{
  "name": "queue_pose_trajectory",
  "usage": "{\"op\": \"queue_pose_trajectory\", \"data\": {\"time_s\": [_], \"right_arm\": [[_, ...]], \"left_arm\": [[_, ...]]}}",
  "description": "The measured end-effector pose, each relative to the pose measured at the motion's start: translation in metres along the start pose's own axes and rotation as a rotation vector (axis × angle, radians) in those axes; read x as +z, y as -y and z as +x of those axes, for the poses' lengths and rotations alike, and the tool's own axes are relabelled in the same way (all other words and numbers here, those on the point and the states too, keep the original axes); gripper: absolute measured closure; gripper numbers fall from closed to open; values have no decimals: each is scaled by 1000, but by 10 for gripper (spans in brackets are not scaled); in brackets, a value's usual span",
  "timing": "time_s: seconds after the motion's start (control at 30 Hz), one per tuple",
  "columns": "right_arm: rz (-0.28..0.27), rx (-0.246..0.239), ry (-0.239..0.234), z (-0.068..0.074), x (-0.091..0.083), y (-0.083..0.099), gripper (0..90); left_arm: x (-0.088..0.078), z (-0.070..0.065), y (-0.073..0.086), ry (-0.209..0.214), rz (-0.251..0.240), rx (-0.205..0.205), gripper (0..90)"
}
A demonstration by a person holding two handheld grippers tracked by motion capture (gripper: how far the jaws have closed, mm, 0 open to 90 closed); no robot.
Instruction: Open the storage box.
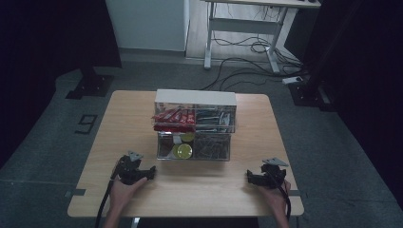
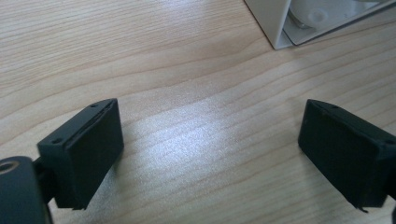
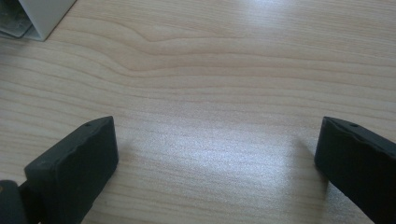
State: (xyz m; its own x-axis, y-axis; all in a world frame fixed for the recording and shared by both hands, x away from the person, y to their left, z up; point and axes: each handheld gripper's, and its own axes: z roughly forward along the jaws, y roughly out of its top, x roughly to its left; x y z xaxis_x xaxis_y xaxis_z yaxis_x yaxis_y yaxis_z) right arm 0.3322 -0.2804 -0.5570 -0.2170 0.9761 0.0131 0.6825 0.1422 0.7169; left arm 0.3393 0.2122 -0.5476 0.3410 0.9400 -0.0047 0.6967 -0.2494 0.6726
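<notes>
- Standing mid-table (image 1: 142, 199), just beyond both grippers: clear drawer cabinet (image 1: 195, 126), white top, two tiers.
- Contents: red packets (image 1: 173, 116) upper left; yellow round items (image 1: 182, 151) lower left; dark small items in the right drawers.
- Handling, judged: rigid, slick plastic, probably light, apt to slide; take a drawer by its front edge.
- Left gripper (image 1: 153, 172) and right gripper (image 1: 248, 176): jaws spread wide, nothing between them.

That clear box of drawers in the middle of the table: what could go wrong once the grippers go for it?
The drawer box looks light and stands free on the table, so a one-sided tug might slide or tip it. The upper left drawer seems stuffed with red packets that may snag or spill. Both the left gripper and the right gripper rest open with nothing between them, so neither steadies the box.
</notes>
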Motion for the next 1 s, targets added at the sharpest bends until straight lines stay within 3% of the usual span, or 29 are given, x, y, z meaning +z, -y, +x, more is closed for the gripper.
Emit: {"op": "queue_pose_trajectory", "data": {"time_s": [0.37,0.57,0.73,1.0], "right_arm": [[-13,5,1,-3,-4,3,45],[-29,32,27,-6,-7,5,110],[-30,32,30,-6,-8,6,122],[-33,35,33,-6,-8,6,131]], "left_arm": [[-4,-4,5,-31,-8,-36,80],[-10,-3,8,-81,-40,-57,178],[-22,2,10,-67,-86,-91,238],[-46,7,7,-4,-160,-126,413]]}}
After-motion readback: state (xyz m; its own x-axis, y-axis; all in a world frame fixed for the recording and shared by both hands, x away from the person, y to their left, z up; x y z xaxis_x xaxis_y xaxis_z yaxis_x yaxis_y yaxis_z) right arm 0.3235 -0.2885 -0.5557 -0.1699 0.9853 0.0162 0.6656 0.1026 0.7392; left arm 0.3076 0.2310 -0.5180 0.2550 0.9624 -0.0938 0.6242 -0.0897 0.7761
